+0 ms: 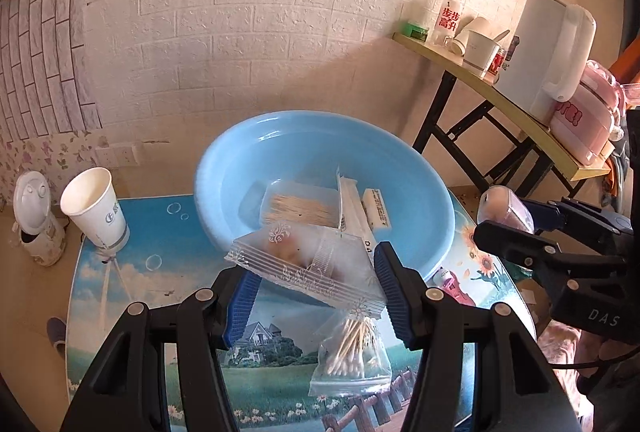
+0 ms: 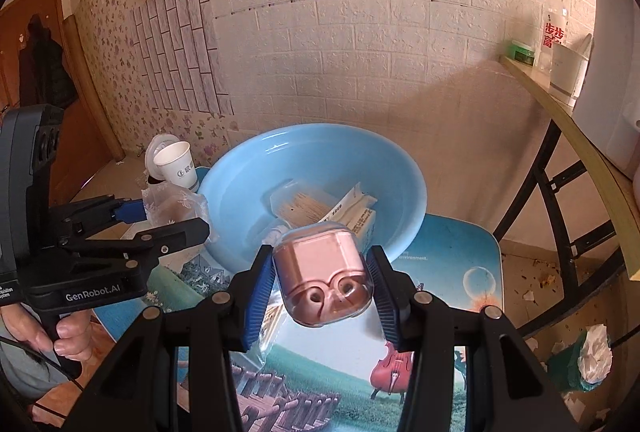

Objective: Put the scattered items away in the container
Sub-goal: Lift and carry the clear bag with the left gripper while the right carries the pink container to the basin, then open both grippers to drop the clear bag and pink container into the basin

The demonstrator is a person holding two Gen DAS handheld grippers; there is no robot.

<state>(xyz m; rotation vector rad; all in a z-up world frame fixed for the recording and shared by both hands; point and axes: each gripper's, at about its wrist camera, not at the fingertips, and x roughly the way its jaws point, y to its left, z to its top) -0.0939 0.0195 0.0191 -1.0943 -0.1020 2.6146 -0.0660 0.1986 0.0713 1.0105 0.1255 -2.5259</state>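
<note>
A light blue basin [image 1: 420, 192] [image 2: 404, 168] stands on the picture-printed table and holds a toothpick box [image 1: 298, 208], a white sachet and a small carton. My left gripper [image 1: 316, 290] is shut on a clear snack packet [image 1: 304, 264] just in front of the basin rim; the packet also shows in the right wrist view [image 2: 176, 206]. My right gripper [image 2: 324, 288] is shut on a pink earbud case [image 2: 324, 272] near the basin's front edge; the case also shows in the left wrist view [image 1: 504, 208]. A bag of cotton swabs [image 1: 354, 356] lies on the table below the left gripper.
A paper cup [image 1: 94, 208] stands at the table's left edge. A small pink tube [image 1: 452, 282] lies by the basin. A folding side table [image 1: 500, 100] at right carries a kettle, bottle and cups. A tissue-filled bin [image 2: 592, 356] sits on the floor.
</note>
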